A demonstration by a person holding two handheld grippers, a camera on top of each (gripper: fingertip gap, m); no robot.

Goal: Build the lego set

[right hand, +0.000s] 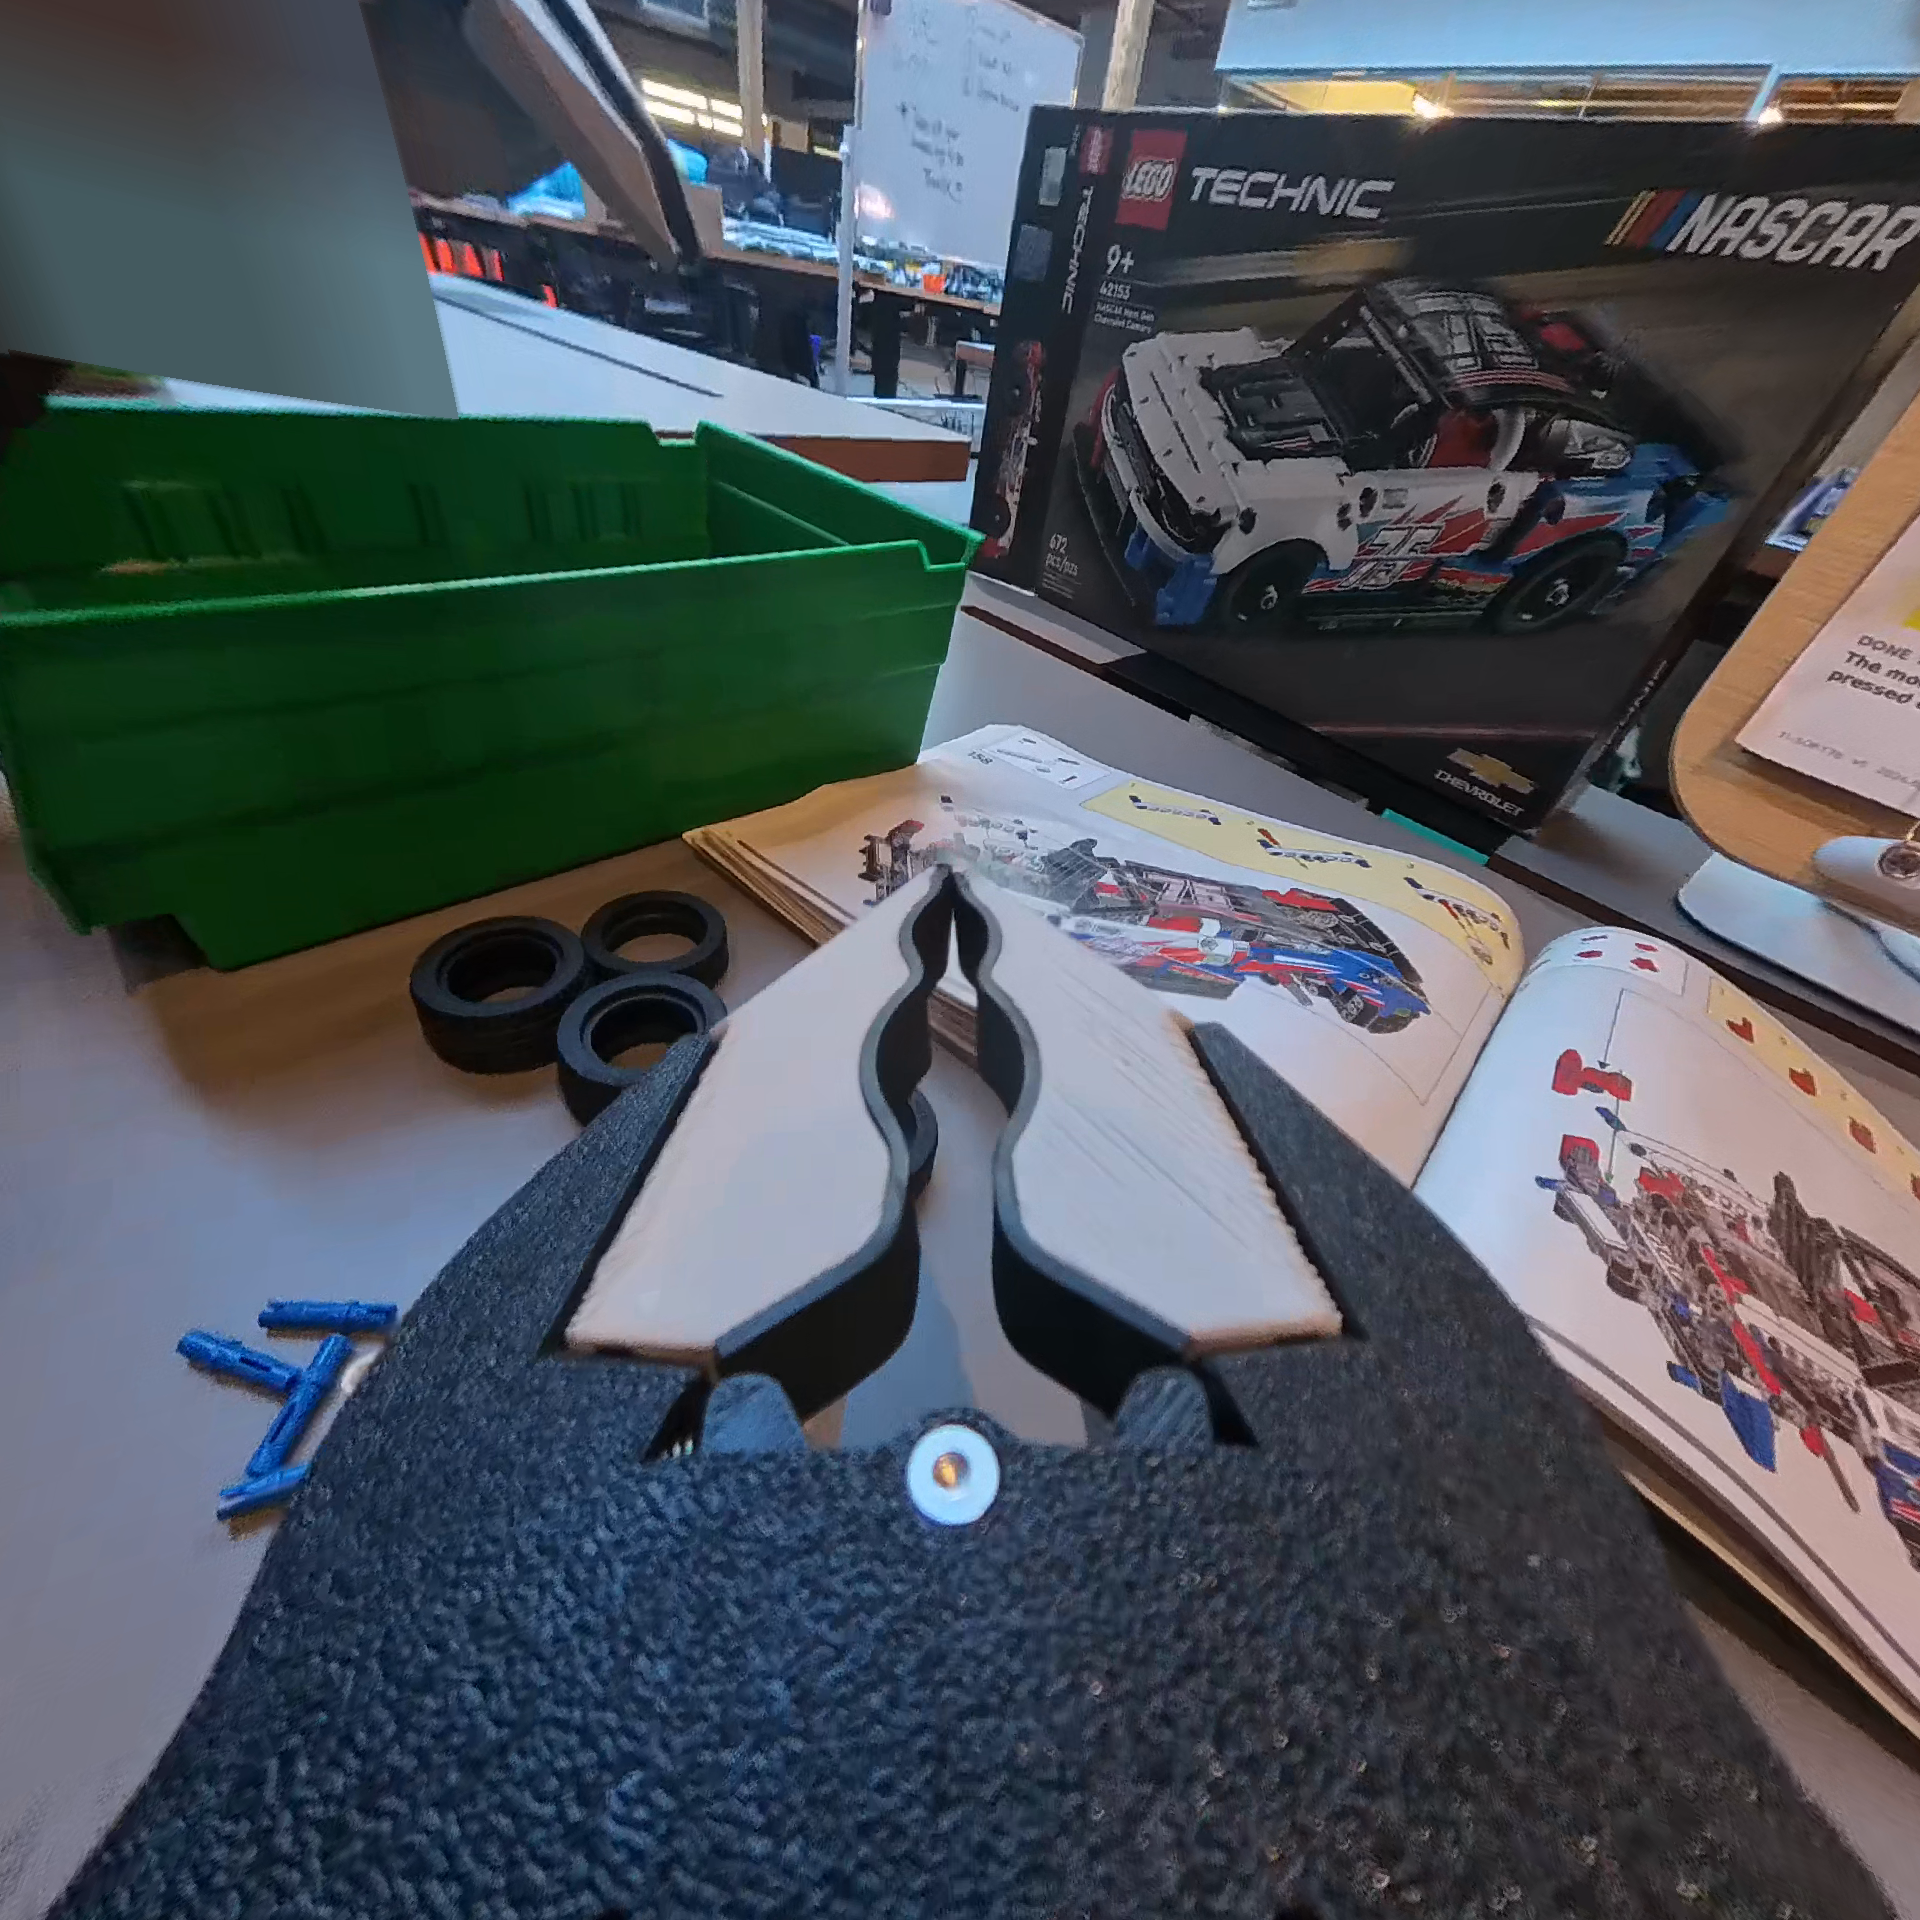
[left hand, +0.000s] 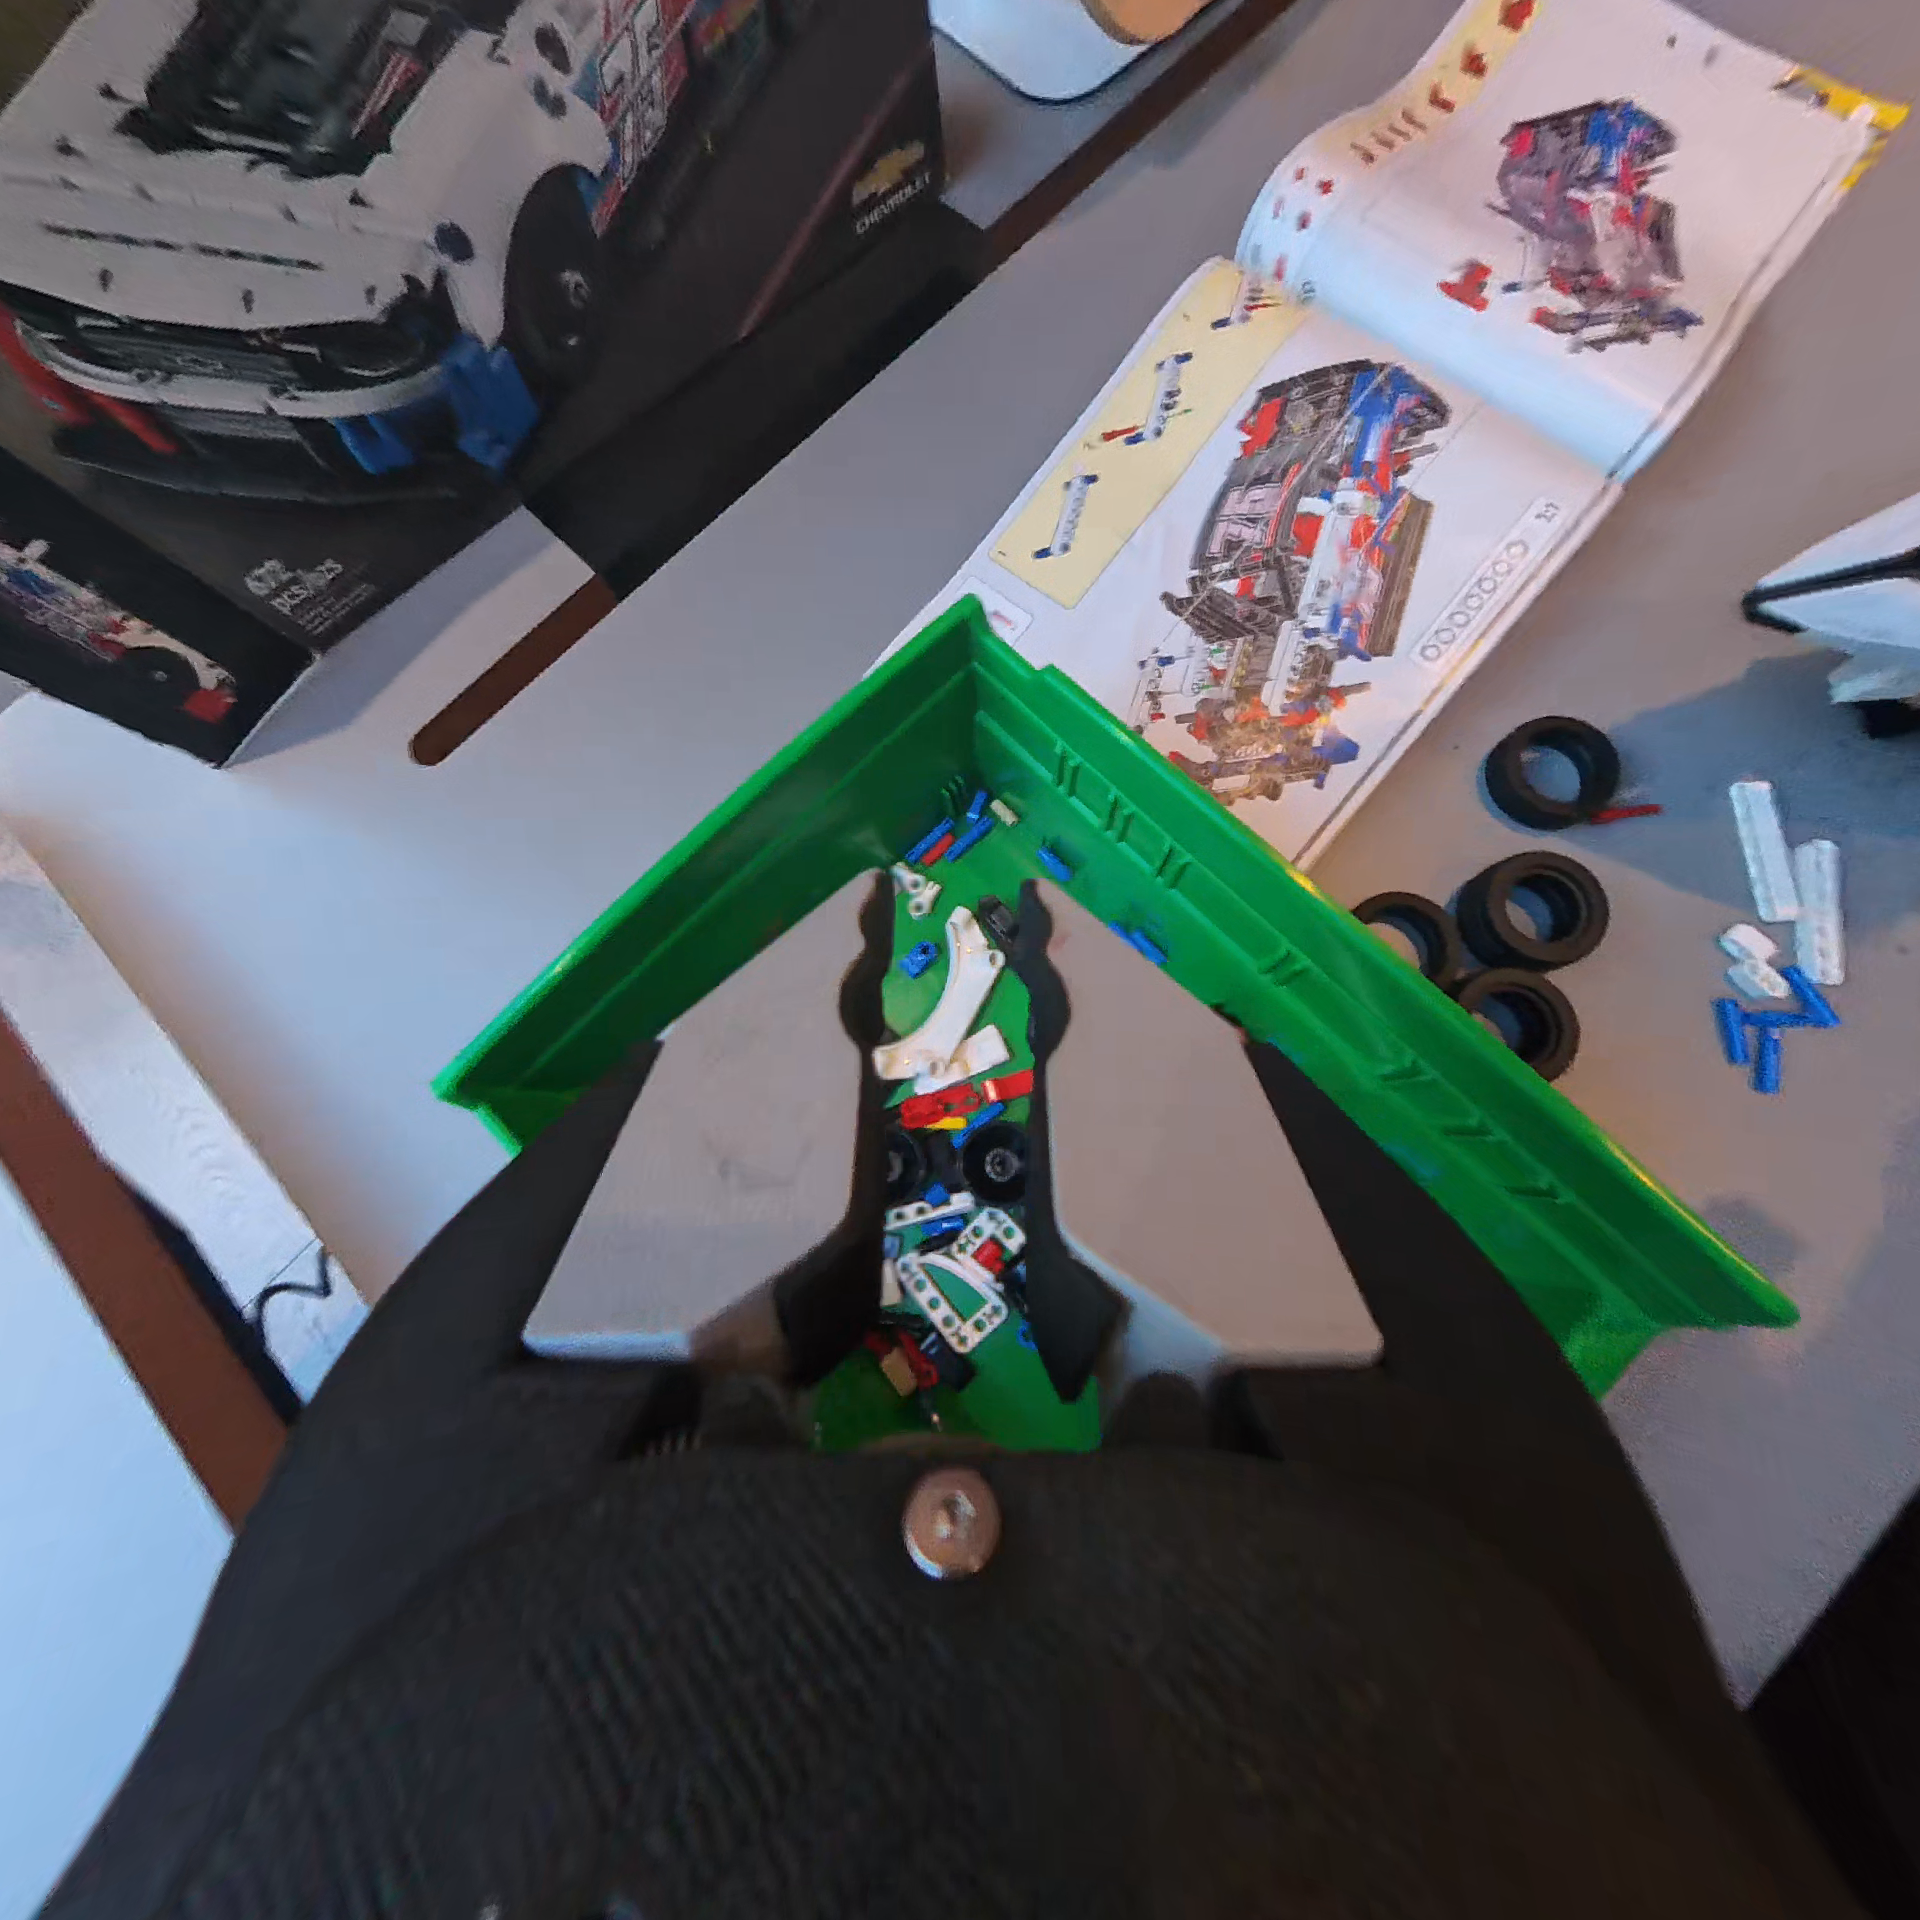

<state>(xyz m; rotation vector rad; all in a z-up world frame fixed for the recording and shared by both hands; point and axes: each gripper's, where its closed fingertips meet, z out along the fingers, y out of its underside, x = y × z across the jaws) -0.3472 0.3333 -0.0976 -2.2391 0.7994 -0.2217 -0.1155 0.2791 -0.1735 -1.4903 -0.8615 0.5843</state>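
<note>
Left wrist view: the left gripper (left hand: pixel 954 894) hangs over the green bin (left hand: pixel 1351 1029), fingers parted a little, holding nothing. Loose lego pieces (left hand: pixel 951 1174) lie on the bin floor: white beams, blue pins, small black wheels. These parts appear light, rigid and smooth; small pins would likely slip, so take a flat beam across its narrow sides. The curved white panel (left hand: pixel 961 997) offers the widest hold. In the right wrist view, the right gripper (right hand: pixel 951 894) is closed with its tips touching, empty, low over the desk (right hand: pixel 208 1143). Black tyres (right hand: pixel 566 987), likely soft and grippy, sit beside the open instruction booklet (right hand: pixel 1195 914).
</note>
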